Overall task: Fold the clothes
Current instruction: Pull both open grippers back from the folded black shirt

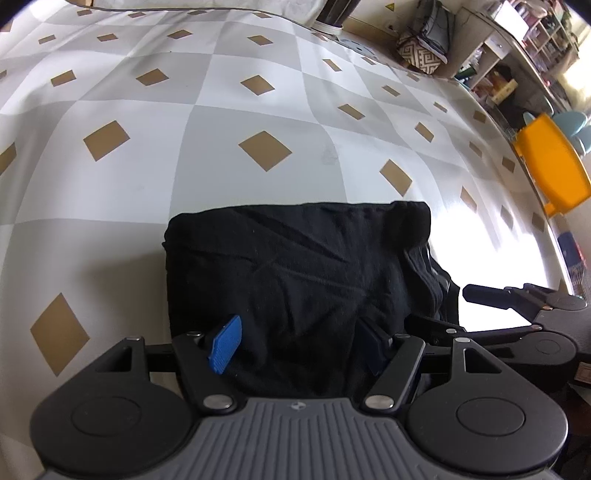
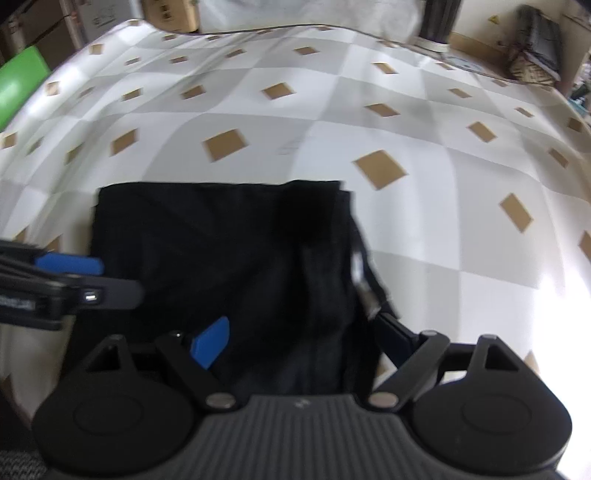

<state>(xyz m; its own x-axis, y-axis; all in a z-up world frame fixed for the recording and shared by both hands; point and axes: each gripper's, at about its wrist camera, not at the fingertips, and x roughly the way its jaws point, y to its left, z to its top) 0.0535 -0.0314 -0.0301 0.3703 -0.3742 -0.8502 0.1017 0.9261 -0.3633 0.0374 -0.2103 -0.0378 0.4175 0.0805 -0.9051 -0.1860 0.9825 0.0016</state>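
A black garment point(image 1: 295, 280) lies folded into a rough rectangle on the checked tablecloth point(image 1: 229, 122), with loose folds and a strap along its right side. My left gripper point(image 1: 299, 343) hovers over the garment's near edge, its blue pads point(image 1: 225, 343) spread apart and not pressing the cloth. In the right wrist view the same garment point(image 2: 229, 266) sits below my right gripper point(image 2: 303, 341), whose jaws stand wide over the near right part. The left gripper point(image 2: 99, 278) shows at the garment's left edge. The right gripper point(image 1: 454, 310) appears beside the garment's right side.
The tablecloth point(image 2: 406, 122) spreads far beyond the garment. A yellow chair point(image 1: 550, 166) stands past the table's right edge, near cluttered shelves point(image 1: 517, 55). A patterned bag point(image 1: 421, 55) and a dark cylinder point(image 1: 336, 14) sit at the back. A green object point(image 2: 18, 85) lies far left.
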